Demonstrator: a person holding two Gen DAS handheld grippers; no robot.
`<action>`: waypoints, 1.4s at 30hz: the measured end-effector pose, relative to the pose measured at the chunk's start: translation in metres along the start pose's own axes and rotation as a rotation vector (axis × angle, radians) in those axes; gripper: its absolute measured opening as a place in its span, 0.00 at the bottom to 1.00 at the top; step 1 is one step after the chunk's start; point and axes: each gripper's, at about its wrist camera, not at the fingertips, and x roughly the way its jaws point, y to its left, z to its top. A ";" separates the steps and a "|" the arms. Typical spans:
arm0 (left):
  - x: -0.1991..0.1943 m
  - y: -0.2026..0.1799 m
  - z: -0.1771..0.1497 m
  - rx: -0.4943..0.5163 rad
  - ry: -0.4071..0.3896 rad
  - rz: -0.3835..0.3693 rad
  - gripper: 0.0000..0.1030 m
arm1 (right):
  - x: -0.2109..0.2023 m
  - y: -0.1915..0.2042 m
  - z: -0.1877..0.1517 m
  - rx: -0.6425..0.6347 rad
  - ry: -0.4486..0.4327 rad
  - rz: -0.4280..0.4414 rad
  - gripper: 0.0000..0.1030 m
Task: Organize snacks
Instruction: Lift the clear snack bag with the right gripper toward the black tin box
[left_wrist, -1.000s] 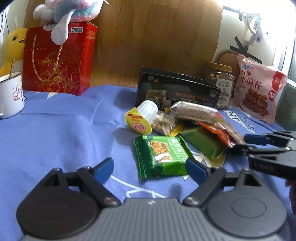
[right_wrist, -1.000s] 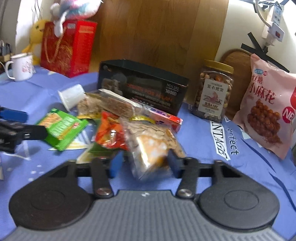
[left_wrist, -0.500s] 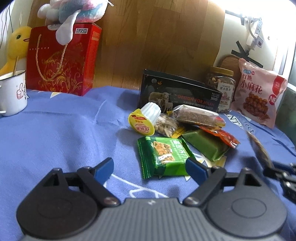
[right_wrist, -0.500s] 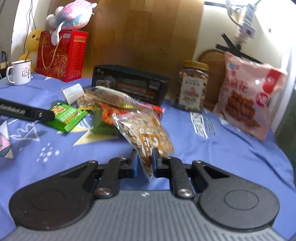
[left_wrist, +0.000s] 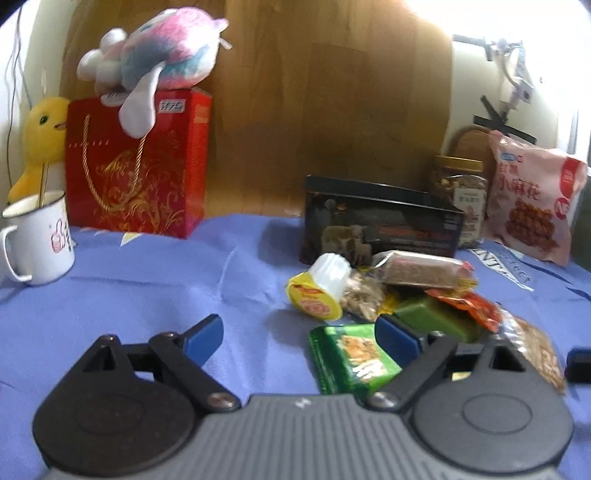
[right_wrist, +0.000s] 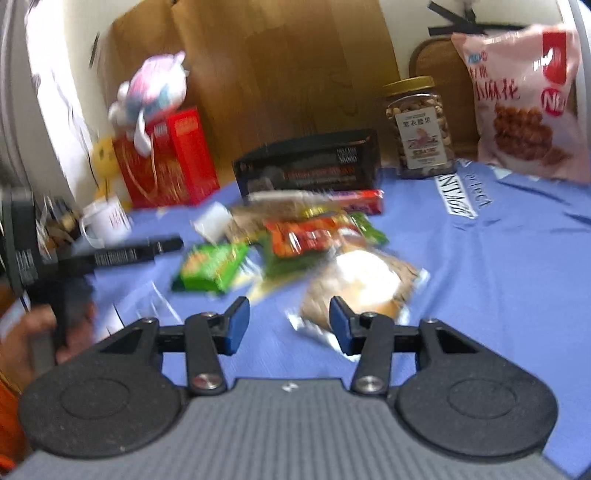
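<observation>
The snack pile (right_wrist: 295, 236) sits mid-cloth (right_wrist: 498, 258) before the black box (right_wrist: 310, 166). My right gripper (right_wrist: 288, 325) has just been opening, nothing pinched; the clear packet (right_wrist: 362, 284) lies just ahead. It looks light, crinkly and slippery; I'd pinch a sealed edge. My left gripper (left_wrist: 303, 334) is spread wide, its pad hiding part of the green packet (left_wrist: 351, 354). Blur smears labels.

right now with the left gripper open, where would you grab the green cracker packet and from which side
Take the green cracker packet across its narrow width, near the end closest to the left gripper, coming down from above and in front. It lies flat on the blue cloth, thin and soft, its far edge close against the other snacks. The near end looks clear, so the fingers could straddle it there.
</observation>
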 end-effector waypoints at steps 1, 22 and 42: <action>0.004 0.003 -0.003 -0.012 0.007 -0.003 0.89 | 0.004 -0.003 0.005 0.026 0.002 0.014 0.49; 0.005 0.034 -0.005 -0.183 -0.004 -0.123 0.88 | 0.066 -0.017 0.059 0.111 0.028 0.086 0.06; -0.020 0.002 -0.012 -0.132 0.105 -0.255 0.90 | -0.036 -0.012 -0.051 -0.036 0.020 -0.005 0.32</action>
